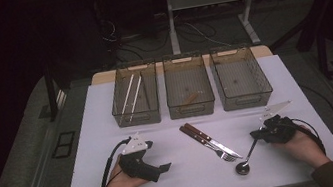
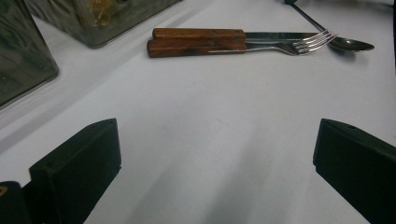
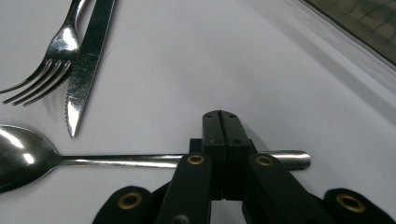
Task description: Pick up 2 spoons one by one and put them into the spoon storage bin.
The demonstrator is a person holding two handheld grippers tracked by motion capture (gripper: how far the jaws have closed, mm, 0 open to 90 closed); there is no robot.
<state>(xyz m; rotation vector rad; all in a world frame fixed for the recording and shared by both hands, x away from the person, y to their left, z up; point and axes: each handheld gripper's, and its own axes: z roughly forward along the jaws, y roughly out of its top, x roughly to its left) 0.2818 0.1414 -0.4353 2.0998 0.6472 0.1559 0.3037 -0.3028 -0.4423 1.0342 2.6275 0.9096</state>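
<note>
On the white surface [image 1: 118,182], near its front edge, the left hand-held gripper [image 1: 163,167] rests with its jaws spread wide apart and nothing between them. Toward the right, the right hand-held gripper [image 1: 253,135] has its jaws pressed together over the handle end of a spoon [image 1: 246,159]. Just beside the spoon lie a wooden-handled knife [image 1: 212,140] and fork [image 1: 205,142], touching side by side. Three clear bins [image 1: 189,92] stand behind.

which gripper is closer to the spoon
Right. The right gripper sits with its jaws together over the spoon handle; whether they pinch it is unclear. The left gripper lies open, well off across the table, beyond the knife and fork.
</note>
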